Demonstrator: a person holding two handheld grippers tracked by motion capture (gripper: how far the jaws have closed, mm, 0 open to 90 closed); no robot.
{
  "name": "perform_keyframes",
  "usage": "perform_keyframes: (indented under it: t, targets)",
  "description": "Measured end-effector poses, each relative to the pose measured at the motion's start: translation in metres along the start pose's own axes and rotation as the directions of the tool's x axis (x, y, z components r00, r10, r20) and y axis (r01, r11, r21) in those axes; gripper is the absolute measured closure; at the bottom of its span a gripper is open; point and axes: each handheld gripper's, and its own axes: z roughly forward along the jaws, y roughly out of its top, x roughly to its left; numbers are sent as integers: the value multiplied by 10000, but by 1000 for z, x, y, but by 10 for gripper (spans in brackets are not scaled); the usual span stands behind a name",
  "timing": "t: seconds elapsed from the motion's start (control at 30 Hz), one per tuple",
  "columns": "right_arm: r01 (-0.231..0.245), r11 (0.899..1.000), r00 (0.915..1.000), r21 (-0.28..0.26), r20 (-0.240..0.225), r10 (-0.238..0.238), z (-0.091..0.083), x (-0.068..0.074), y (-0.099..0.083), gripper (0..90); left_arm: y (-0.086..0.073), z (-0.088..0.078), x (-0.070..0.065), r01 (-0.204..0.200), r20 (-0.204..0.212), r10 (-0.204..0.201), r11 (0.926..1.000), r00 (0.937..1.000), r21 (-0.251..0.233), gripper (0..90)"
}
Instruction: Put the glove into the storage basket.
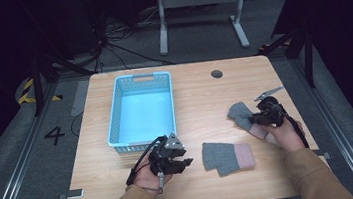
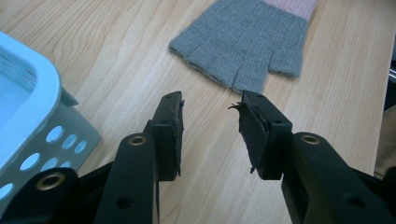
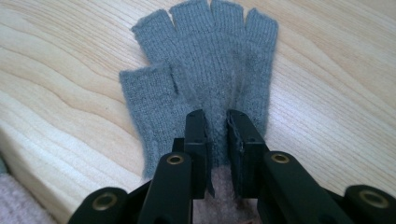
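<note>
Two grey fingerless gloves with pink cuffs lie on the wooden table (image 1: 199,92). One glove (image 1: 223,155) (image 2: 243,37) lies flat near the front middle. My left gripper (image 1: 187,161) (image 2: 211,105) hovers just left of it, open, with bare wood between its jaws. The other glove (image 1: 239,111) (image 3: 205,56) lies at the right with its finger stubs pointing away from me. My right gripper (image 1: 252,119) (image 3: 216,119) sits over that glove's palm near the cuff, jaws drawn close and pinching a raised ridge of grey knit.
A light blue perforated basket (image 1: 115,111) (image 2: 42,93) stands at the left centre, close behind my left gripper. A small metal piece (image 1: 268,92) lies beyond the right glove. A round cable hole (image 1: 217,73) sits near the far edge.
</note>
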Motion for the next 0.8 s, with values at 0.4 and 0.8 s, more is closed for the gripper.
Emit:
perform_keyframes:
  t: [0.4,0.8]
  targets:
    - [261,9986,9995,-457,-156,-269,-24,-1,-2,791,1,0,-1,16,19,-16,10000,10000,6,603]
    - [801,9862,9917,-1449,-886,-936,-63,19,-8,786,1,0,-1,16,38,-16,10000,10000,12,603]
